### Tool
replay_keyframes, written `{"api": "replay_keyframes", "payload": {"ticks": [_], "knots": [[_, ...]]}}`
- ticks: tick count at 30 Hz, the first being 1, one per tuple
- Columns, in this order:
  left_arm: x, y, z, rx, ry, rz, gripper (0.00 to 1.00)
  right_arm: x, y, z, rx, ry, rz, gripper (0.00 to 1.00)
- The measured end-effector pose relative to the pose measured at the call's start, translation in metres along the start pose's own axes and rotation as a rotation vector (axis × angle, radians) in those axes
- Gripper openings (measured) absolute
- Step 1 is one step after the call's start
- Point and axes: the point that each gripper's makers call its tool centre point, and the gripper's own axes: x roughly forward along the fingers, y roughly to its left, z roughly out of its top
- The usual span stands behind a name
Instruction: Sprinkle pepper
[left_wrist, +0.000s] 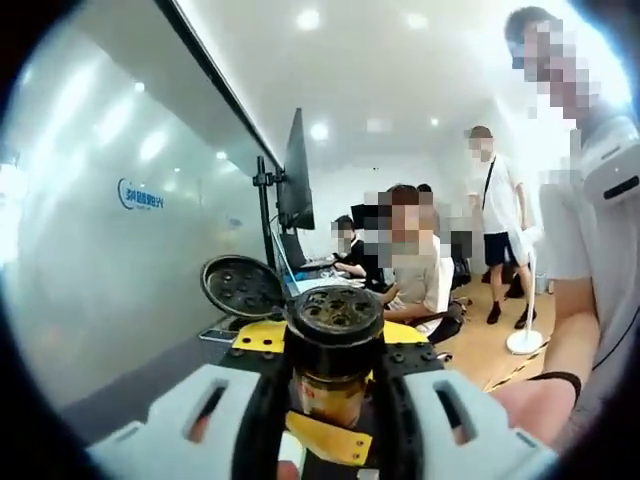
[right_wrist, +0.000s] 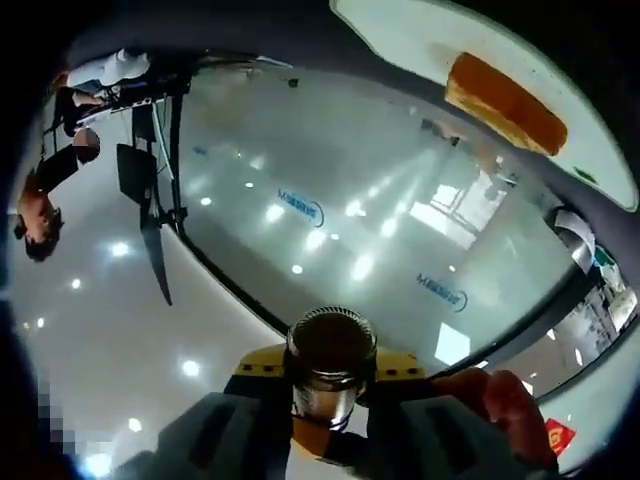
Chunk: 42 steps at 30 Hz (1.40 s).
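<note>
Frosted glass wall (left_wrist: 110, 230) bearing a blue logo fills the 9 o'clock half of the left gripper view, with a grey tabletop (left_wrist: 150, 385) running beneath it. A dark monitor (left_wrist: 296, 175) on a pole stands near centre. Several people sit and stand from 1 to 4 o'clock, one close at the edge in a white shirt (left_wrist: 590, 230).

Left gripper (left_wrist: 335, 410), at 6 o'clock, has its pale jaws clamped on the pepper shaker (left_wrist: 335, 350): a brown glass jar with a black perforated top, its flip lid (left_wrist: 243, 287) hinged open toward 10 o'clock.

Right gripper view is rolled over: the glass wall (right_wrist: 380, 220) spans the centre, a white plate (right_wrist: 420, 40) carrying a slice of toast (right_wrist: 505, 100) lies at 1 o'clock. Right gripper (right_wrist: 325, 430) at 6 o'clock is closed on a second dark-topped jar (right_wrist: 330, 365); whether this is also pepper cannot be told. A reddish gloved hand (right_wrist: 500, 405) sits at 5 o'clock.
</note>
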Motion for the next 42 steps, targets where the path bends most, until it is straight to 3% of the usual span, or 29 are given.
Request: {"api": "replay_keyframes", "payload": {"ticks": [6,9,14,18,21,24,27,29,33,35,36,37,41,42], "knots": [[0.004,-0.003,0.003,-0.012,-0.015,-0.001,0.22,0.0,0.006,-0.005,-0.018,0.029,0.014,0.22],[0.0,0.006,0.003,-0.032,-0.024,-0.005,0.23,0.003,0.011,-0.006,-0.057,0.058,0.02,0.22],[-0.002,0.005,0.005,-0.061,-0.046,0.008,0.23,0.002,0.018,-0.018,-0.089,0.077,0.02,0.22],[-0.016,0.025,-0.002,-0.113,-0.05,0.033,0.27,0.003,0.018,-0.023,-0.124,0.09,-0.003,0.21],[-0.022,0.019,-0.004,-0.112,-0.058,0.054,0.27,0.005,0.02,-0.023,-0.192,0.116,-0.033,0.21],[-0.027,0.015,-0.012,-0.101,-0.034,0.081,0.27,0.01,0.019,-0.011,-0.275,0.13,-0.054,0.21],[-0.041,0.014,-0.026,-0.142,-0.025,0.131,0.25,0.012,0.026,-0.004,-0.408,0.167,-0.061,0.21],[-0.057,0.007,-0.044,-0.148,-0.006,0.153,0.24,0.016,0.034,0.003,-0.523,0.187,-0.089,0.21],[-0.09,-0.001,-0.078,-0.196,0.008,0.233,0.24,0.027,0.054,0.017,-0.623,0.216,-0.089,0.21],[-0.105,-0.003,-0.097,-0.252,0.014,0.277,0.23,0.034,0.067,0.016,-0.657,0.279,-0.046,0.21],[-0.11,-0.006,-0.104,-0.262,0.013,0.28,0.23,0.038,0.068,0.023,-0.724,0.291,-0.078,0.21],[-0.115,-0.008,-0.111,-0.263,0.021,0.287,0.23,0.041,0.068,0.029,-0.8,0.298,-0.109,0.21],[-0.125,-0.014,-0.127,-0.238,0.063,0.313,0.24,0.054,0.077,0.044,-0.886,0.305,-0.143,0.21],[-0.127,-0.014,-0.133,-0.185,0.089,0.328,0.23,0.06,0.079,0.051,-0.915,0.312,-0.163,0.21]]}}
